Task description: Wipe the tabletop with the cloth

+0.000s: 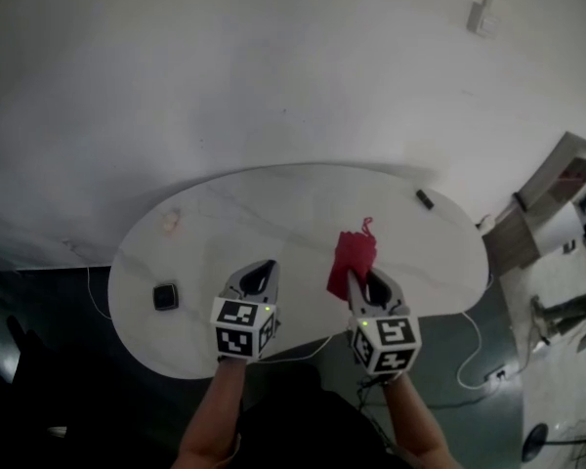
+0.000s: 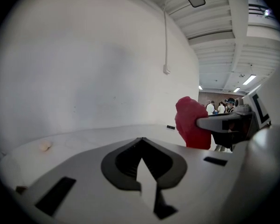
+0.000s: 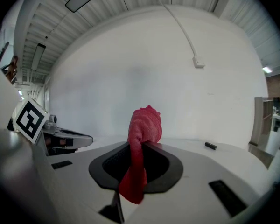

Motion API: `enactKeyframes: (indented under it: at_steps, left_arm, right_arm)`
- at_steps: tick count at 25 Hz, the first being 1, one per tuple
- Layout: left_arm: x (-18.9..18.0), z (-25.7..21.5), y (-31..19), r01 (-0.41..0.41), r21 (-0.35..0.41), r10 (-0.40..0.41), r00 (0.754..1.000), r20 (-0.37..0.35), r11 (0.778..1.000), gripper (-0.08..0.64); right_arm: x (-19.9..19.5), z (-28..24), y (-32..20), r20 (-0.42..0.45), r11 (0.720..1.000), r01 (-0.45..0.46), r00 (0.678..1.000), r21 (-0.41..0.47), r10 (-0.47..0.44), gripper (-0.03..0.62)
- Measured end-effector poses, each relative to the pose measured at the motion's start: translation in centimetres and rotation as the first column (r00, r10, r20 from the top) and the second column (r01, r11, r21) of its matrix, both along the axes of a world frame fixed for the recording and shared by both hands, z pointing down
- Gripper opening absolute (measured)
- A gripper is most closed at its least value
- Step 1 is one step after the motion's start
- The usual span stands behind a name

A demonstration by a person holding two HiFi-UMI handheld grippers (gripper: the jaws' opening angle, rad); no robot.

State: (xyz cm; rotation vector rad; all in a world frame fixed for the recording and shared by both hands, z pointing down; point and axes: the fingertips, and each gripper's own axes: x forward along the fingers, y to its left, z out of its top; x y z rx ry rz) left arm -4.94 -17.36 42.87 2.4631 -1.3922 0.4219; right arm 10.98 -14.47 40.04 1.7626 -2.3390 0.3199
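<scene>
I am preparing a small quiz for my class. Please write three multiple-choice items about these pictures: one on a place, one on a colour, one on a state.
1. Where on the table does the black square object lie?
A) near its left end
B) under the cloth
C) near its right end

2. What colour is the cloth?
A) blue
B) red
C) yellow

3. What holds the cloth?
A) the left gripper
B) the right gripper
C) nothing; it lies flat

Answers:
1 A: the head view shows it left of the left gripper.
2 B: it is red in every view.
3 B: the right gripper view shows its jaws shut on the cloth.
</scene>
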Motion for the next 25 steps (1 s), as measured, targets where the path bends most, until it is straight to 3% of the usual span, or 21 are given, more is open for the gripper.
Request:
enactKeyframes:
  at_steps: [25]
  left_arm:
    - [0.1, -0.4, 1.8, 0.003, 0.012, -0.003, 1.0, -0.015, 1.0, 0.003]
  right_arm:
    - [-0.2, 0.9, 1.3, -0.022, 1.0, -0.028, 0.999, -0.002, 0.028, 0.063]
